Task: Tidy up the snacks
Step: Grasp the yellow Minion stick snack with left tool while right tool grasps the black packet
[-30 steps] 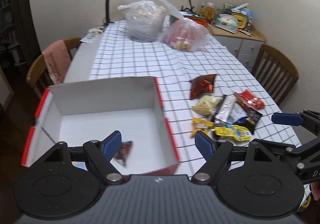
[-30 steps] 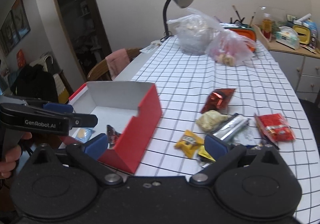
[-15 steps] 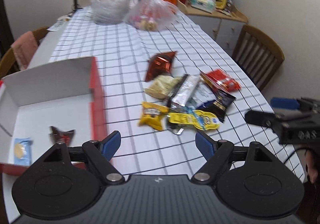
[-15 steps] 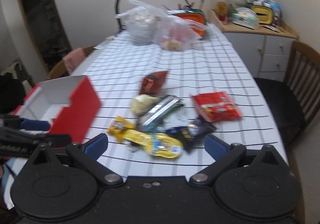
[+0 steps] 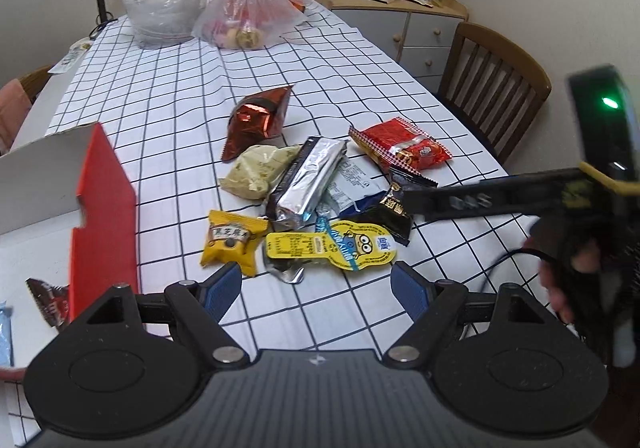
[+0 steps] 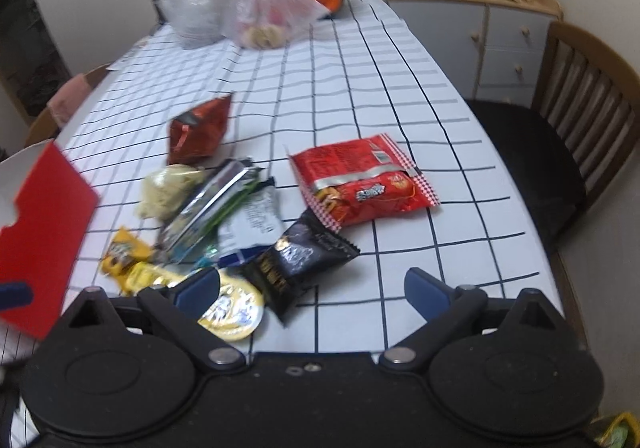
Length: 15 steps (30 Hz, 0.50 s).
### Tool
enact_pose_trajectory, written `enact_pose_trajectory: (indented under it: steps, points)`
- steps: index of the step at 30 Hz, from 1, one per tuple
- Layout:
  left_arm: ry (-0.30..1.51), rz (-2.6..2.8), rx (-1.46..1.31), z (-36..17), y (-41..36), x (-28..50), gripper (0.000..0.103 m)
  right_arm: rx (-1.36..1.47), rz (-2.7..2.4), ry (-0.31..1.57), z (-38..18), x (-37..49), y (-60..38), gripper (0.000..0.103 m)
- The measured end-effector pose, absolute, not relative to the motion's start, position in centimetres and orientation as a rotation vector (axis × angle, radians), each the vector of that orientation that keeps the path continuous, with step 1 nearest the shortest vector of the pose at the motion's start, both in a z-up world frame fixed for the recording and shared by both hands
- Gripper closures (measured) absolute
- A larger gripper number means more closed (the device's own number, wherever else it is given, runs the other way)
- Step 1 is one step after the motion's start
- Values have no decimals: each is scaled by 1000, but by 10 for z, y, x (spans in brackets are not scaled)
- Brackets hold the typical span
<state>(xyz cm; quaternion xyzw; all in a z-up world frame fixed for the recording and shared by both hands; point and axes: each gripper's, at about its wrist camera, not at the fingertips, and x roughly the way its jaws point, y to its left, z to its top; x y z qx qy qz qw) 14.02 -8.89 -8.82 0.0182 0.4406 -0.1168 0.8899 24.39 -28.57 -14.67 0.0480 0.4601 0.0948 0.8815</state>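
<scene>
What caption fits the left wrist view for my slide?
Open left gripper hovers over a yellow character pouch in a snack pile beside the red box on a checked tablecloth.

The bench wears a white cloth checked with thin dark lines. On it lie a metallic red packet, a silver wrapper, a black pouch with gold lettering and a yellow cartoon-printed sachet. The box is red outside, white inside.
</scene>
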Motion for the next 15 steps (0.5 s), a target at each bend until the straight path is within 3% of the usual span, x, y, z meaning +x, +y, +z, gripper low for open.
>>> enact_pose_trajectory:
  steps: [7,12,15]
  points:
    - [973,-234,0,-102,-92,157,21,200,154,1049,-172,273,-284,19]
    - [1041,-173,-91,-113,-86,173,21,244,147,1059,-177,278,-282,18]
    - [1087,-123,-165,-120,-84,184,21,238,146,1062,-176,281,-280,26]
